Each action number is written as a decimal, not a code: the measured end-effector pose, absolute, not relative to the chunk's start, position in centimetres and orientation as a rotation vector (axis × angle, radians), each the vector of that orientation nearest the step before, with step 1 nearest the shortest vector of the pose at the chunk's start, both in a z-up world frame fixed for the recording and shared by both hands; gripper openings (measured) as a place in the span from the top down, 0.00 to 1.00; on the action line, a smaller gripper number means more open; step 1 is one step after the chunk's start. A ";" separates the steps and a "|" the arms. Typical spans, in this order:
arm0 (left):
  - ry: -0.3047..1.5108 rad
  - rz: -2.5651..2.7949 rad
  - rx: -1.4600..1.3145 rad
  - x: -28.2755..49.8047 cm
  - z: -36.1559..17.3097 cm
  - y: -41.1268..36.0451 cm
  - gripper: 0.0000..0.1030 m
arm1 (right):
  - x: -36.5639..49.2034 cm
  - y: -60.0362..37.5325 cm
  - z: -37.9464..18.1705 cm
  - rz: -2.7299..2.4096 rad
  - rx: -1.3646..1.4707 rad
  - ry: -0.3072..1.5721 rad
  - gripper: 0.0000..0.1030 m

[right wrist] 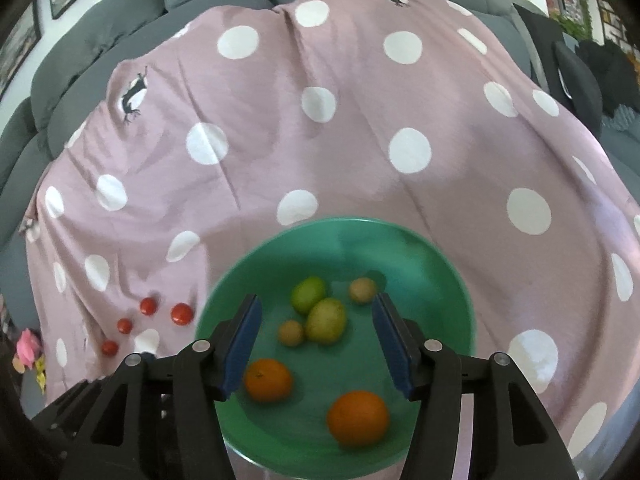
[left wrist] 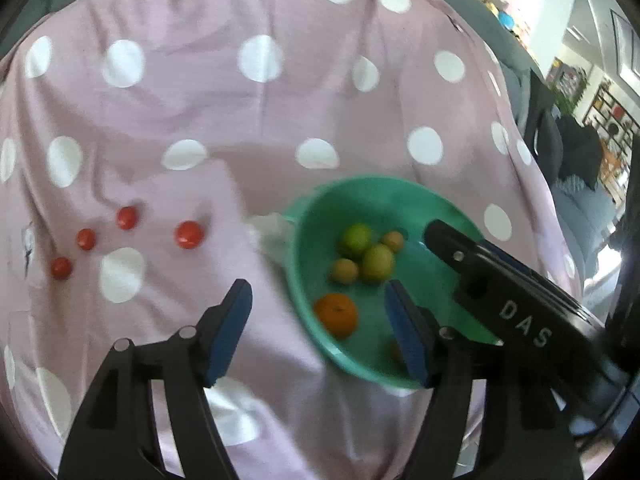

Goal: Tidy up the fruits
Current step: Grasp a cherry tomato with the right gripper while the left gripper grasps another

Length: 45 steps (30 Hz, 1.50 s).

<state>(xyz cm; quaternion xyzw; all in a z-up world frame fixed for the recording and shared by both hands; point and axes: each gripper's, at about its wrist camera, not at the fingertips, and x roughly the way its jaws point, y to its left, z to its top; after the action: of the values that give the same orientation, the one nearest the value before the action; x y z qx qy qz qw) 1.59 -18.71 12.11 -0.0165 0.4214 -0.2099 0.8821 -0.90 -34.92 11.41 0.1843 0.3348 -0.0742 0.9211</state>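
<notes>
A green bowl (right wrist: pixel 440 280) sits on a pink polka-dot cloth (right wrist: pixel 360 120). It holds two oranges (right wrist: pixel 357 417), two green fruits (right wrist: pixel 326 320) and two small tan fruits (right wrist: pixel 291 333). Several red tomatoes (left wrist: pixel 189 234) lie on the cloth left of the bowl; they also show in the right wrist view (right wrist: pixel 182 313). My right gripper (right wrist: pixel 316 344) is open and empty above the bowl. My left gripper (left wrist: pixel 320 328) is open and empty over the bowl's left rim (left wrist: pixel 296 240). The right gripper's body (left wrist: pixel 520 304) reaches over the bowl in the left wrist view.
The cloth covers a grey sofa (right wrist: pixel 100 40). Shelves and dark furniture (left wrist: pixel 580 148) stand at the right. A pink toy (right wrist: pixel 26 344) lies at the far left edge.
</notes>
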 end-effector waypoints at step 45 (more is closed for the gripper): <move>1.063 -0.326 -0.363 19.0 2.9 -1.0 0.51 | 14.6 -17.1 3.8 0.092 0.137 0.998 0.59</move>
<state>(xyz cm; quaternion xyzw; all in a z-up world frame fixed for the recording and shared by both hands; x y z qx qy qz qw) 19.02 -1.01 2.86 -0.1711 0.5019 -0.1536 0.8338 14.62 -17.06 3.76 0.0656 0.4782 0.0442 0.8747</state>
